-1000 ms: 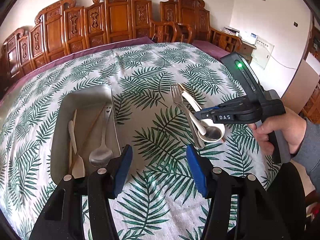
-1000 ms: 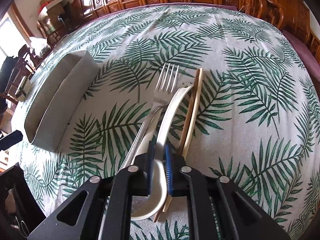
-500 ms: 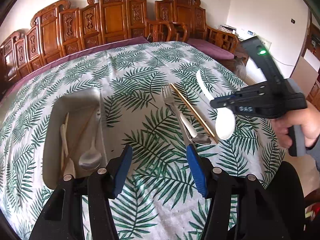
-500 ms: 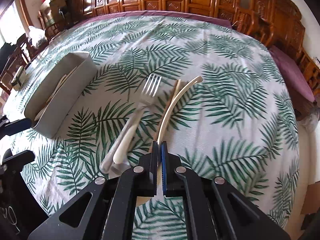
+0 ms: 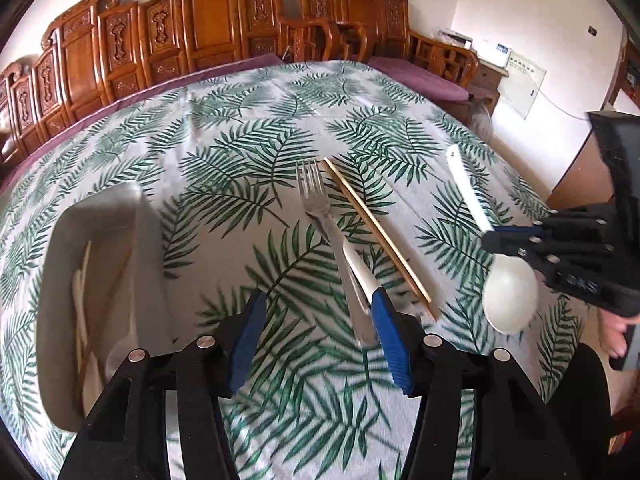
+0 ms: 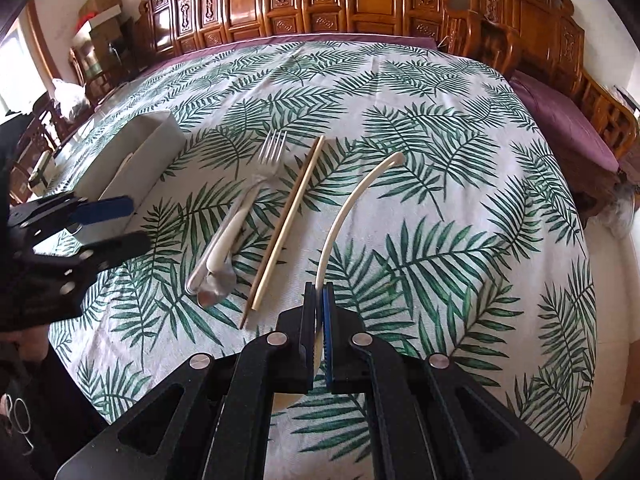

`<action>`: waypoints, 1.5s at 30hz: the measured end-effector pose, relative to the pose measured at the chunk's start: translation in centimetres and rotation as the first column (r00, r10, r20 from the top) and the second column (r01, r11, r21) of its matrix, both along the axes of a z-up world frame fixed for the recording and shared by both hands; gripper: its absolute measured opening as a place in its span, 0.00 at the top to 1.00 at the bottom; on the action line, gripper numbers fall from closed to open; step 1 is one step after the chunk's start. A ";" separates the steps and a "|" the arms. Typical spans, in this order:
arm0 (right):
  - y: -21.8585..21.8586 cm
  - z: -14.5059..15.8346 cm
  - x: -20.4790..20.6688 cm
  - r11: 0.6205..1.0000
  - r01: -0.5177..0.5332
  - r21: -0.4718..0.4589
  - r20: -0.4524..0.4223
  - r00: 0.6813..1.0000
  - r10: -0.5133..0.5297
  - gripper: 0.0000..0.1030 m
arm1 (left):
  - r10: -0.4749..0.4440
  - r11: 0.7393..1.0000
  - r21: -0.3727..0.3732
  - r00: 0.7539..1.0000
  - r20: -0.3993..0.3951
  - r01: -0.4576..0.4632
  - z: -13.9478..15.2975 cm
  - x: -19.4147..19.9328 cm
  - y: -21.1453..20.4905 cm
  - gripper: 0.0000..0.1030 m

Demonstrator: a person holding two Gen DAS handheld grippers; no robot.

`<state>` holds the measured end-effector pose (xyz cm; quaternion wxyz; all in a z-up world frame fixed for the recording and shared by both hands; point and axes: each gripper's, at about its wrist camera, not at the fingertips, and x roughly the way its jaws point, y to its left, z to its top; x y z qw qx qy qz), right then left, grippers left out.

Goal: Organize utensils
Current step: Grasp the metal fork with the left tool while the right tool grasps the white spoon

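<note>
My right gripper (image 6: 319, 300) is shut on a white plastic spoon (image 6: 352, 204) and holds it in the air above the table; the spoon also shows in the left wrist view (image 5: 510, 292), bowl down, at the right. My left gripper (image 5: 316, 332) is open and empty, low over the cloth. A metal fork (image 5: 320, 216), a white-handled metal spoon (image 6: 224, 248) and wooden chopsticks (image 5: 376, 232) lie together mid-table. A grey utensil tray (image 5: 52, 280) at the left holds a white utensil and chopsticks.
The table wears a palm-leaf cloth (image 6: 440, 240). Carved wooden chairs (image 5: 200, 32) line the far side. The table's right edge drops off near my right gripper (image 5: 520, 246). The left gripper shows at the left of the right wrist view (image 6: 100, 224).
My right gripper has lifted the white spoon off the pile and carried it up and right. The left gripper has shifted right, from beside the tray toward the fork.
</note>
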<state>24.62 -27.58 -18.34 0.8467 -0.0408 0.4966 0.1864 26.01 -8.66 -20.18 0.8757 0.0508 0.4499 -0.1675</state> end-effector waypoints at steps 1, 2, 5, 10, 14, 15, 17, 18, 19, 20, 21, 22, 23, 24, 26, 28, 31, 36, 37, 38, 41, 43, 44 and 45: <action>0.0 0.1 0.0 1.000 0.001 0.004 0.002 1.000 -0.001 0.96 | 0.000 1.000 0.002 1.000 -0.008 0.000 -0.3 0.5 -0.3 0.53; -0.2 0.1 0.0 1.000 0.004 0.012 0.004 1.000 -0.004 0.96 | 0.002 1.000 0.003 1.000 -0.015 -0.002 -0.5 0.9 -0.5 0.54; -0.5 0.3 0.0 1.000 0.006 0.026 0.008 1.000 -0.006 0.96 | 0.006 1.000 0.007 0.999 -0.035 -0.006 -1.3 2.3 -1.1 0.55; -0.8 0.3 0.2 1.000 0.012 0.027 0.008 1.000 -0.012 0.96 | 0.023 1.000 0.002 0.997 -0.072 -0.023 -2.3 4.3 -1.6 0.65; -1.3 0.3 0.3 0.999 0.020 0.035 0.005 1.000 -0.020 0.96 | 0.035 0.999 -0.014 0.994 -0.104 -0.036 -3.0 5.6 -2.0 0.67; -1.4 0.4 0.4 0.999 0.021 0.037 0.005 1.000 -0.021 0.96 | 0.034 0.999 -0.013 0.994 -0.107 -0.036 -3.1 5.8 -2.1 0.68; -1.5 0.4 0.4 0.999 0.025 0.040 0.003 1.000 -0.025 0.96 | 0.037 0.999 -0.001 0.993 -0.108 -0.037 -3.3 6.2 -2.4 0.69; -1.6 0.3 0.4 0.999 0.025 0.040 0.002 1.000 -0.025 0.96 | 0.037 0.999 0.001 0.993 -0.109 -0.037 -3.3 6.3 -2.5 0.70; -1.6 0.3 0.4 0.999 0.026 0.040 0.002 1.000 -0.026 0.96 | 0.039 0.999 0.003 0.993 -0.108 -0.039 -3.3 6.5 -2.5 0.71; -1.6 0.3 0.4 0.999 0.028 0.043 0.001 1.000 -0.028 0.96 | 0.044 0.999 0.008 0.993 -0.106 -0.043 -3.3 6.7 -2.6 0.72; -1.6 0.3 0.4 0.999 0.027 0.044 0.000 1.000 -0.027 0.96 | 0.047 0.999 0.008 0.993 -0.106 -0.047 -3.3 6.9 -2.7 0.72; -1.6 0.3 0.4 0.999 0.027 0.044 -0.001 1.000 -0.026 0.96 | 0.050 0.999 0.006 0.993 -0.108 -0.050 -3.3 7.1 -2.7 0.74; -1.5 0.2 0.4 0.999 0.026 0.044 -0.001 1.000 -0.026 0.96 | 0.051 0.999 0.006 0.993 -0.110 -0.051 -3.4 7.3 -2.7 0.76; -1.5 0.2 0.4 0.999 0.025 0.044 -0.001 1.000 -0.025 0.96 | 0.051 0.999 0.006 0.993 -0.111 -0.051 -3.4 7.5 -2.8 0.77; -1.5 0.2 0.4 0.999 0.024 0.038 0.002 1.000 -0.024 0.96 | 0.052 0.999 0.005 0.992 -0.113 -0.052 -3.4 7.7 -2.8 0.80; -1.6 0.3 0.4 0.999 0.026 0.040 0.003 1.000 -0.027 0.96 | 0.057 0.998 0.016 0.992 -0.110 -0.056 -3.4 7.6 -2.8 0.85; -1.6 0.2 0.4 0.999 0.027 0.039 0.001 1.000 -0.027 0.96 | 0.066 0.998 0.023 0.992 -0.111 -0.064 -3.5 7.6 -2.6 0.86; -1.5 0.2 0.4 0.999 0.023 0.034 -0.001 1.000 -0.023 0.96 | 0.067 0.997 0.032 0.989 -0.129 -0.063 -3.9 8.1 -2.5 0.86; -1.5 0.2 0.4 0.999 0.024 0.036 -0.001 1.000 -0.024 0.96 | 0.066 0.997 0.034 0.988 -0.136 -0.062 -4.1 8.2 -2.5 0.86; -1.5 0.2 0.4 0.999 0.024 0.035 -0.001 1.000 -0.024 0.96 | 0.067 0.997 0.035 0.989 -0.136 -0.063 -4.1 8.2 -2.6 0.86; -1.5 0.1 0.4 0.999 0.024 0.033 -0.005 1.000 -0.024 0.96 | 0.071 0.997 0.040 0.988 -0.136 -0.066 -4.0 8.3 -2.7 0.87; -1.5 0.1 0.5 0.999 0.023 0.031 -0.006 1.000 -0.023 0.96 | 0.072 0.997 0.029 0.989 -0.133 -0.068 -4.0 8.2 -2.5 0.90; -1.5 0.0 0.4 0.999 0.023 0.030 -0.006 1.000 -0.023 0.96 | 0.072 0.997 0.024 0.988 -0.136 -0.070 -3.9 8.1 -2.4 0.91; -1.5 0.0 0.4 0.999 0.022 0.029 -0.007 1.000 -0.022 0.96 | 0.073 0.997 0.024 0.988 -0.139 -0.071 -4.0 8.0 -2.3 0.94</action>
